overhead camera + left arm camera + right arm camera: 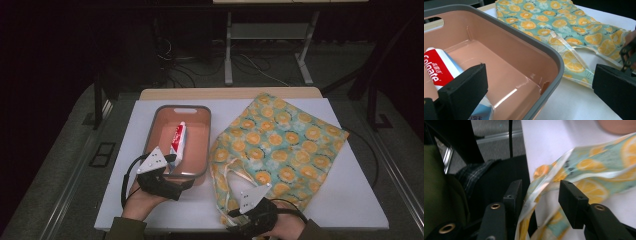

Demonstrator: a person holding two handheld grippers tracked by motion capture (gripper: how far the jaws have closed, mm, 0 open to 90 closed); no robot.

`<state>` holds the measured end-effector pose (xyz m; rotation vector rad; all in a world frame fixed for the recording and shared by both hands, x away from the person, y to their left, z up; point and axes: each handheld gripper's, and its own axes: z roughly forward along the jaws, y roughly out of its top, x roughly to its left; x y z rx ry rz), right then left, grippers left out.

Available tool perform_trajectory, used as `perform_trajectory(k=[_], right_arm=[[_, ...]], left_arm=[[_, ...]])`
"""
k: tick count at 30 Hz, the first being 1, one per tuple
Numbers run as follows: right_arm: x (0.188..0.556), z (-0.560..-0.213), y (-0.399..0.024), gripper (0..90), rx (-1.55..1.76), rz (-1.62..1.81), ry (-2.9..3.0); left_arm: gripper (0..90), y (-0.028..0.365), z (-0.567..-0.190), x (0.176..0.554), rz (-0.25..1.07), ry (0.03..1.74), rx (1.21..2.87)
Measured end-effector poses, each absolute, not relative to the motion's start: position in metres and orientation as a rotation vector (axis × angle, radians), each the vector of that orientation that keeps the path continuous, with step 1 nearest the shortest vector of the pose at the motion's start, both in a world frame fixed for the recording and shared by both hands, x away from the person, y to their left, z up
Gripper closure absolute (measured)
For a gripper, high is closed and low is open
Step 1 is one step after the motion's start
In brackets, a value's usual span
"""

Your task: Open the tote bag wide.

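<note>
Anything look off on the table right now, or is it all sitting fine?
Mostly fine. The orange-print bag lies askew and rumpled, its handle straps bunched at the near edge, one running between the right gripper's open jaws. The toothpaste lies flat in the bin.

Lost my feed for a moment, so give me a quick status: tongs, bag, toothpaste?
Left tongs open, straddling the tub rim beside the toothpaste. Right tongs open around the bag handle. Nothing in the way.

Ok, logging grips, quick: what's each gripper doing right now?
Left gripper: jaws open, straddling the tub wall, gripping nothing.
Right gripper: jaws open around the bag strap, not clamped.
</note>
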<state>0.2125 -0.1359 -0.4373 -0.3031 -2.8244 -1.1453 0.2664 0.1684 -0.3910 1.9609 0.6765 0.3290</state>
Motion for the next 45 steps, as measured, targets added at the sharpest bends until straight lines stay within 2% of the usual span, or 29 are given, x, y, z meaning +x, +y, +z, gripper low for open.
perform_trajectory(k=[1,2,3,4,7,21,26,36,45], right_arm=[[0.212,-0.437,-0.136,58.5,-0.303,-1.145,-2.824],[0.212,-0.439,-0.134,63.4,-0.3,-1.121,-2.831],[0.213,-0.441,-0.133,77.5,-0.304,-1.117,-2.846],[0.213,-0.441,-0.133,77.5,-0.304,-1.117,-2.846],[0.219,-0.433,-0.14,86.0,-0.337,-1.192,-2.822],[0.26,-0.396,-0.197,88.1,-0.624,-1.466,-2.784],[0.291,-0.388,-0.236,88.2,-0.866,-1.546,-2.783],[0.33,-0.393,-0.277,88.2,-1.127,-1.534,-2.8],[0.365,-0.413,-0.322,88.2,-1.418,-1.435,-2.762]], left_arm=[[0.0,0.168,-0.391,0.266,0.329,0.677,1.959],[0.0,0.168,-0.391,0.266,0.329,0.677,1.958],[0.0,0.168,-0.391,0.266,0.329,0.678,1.959],[0.0,0.168,-0.391,0.266,0.329,0.678,1.959],[0.0,0.168,-0.391,0.266,0.329,0.676,1.961],[0.0,0.168,-0.391,0.267,0.33,0.678,1.963],[0.0,0.168,-0.391,0.267,0.329,0.678,1.964],[0.0,0.169,-0.391,0.267,0.328,0.678,1.961],[0.0,0.168,-0.391,0.267,0.328,0.678,1.961]])
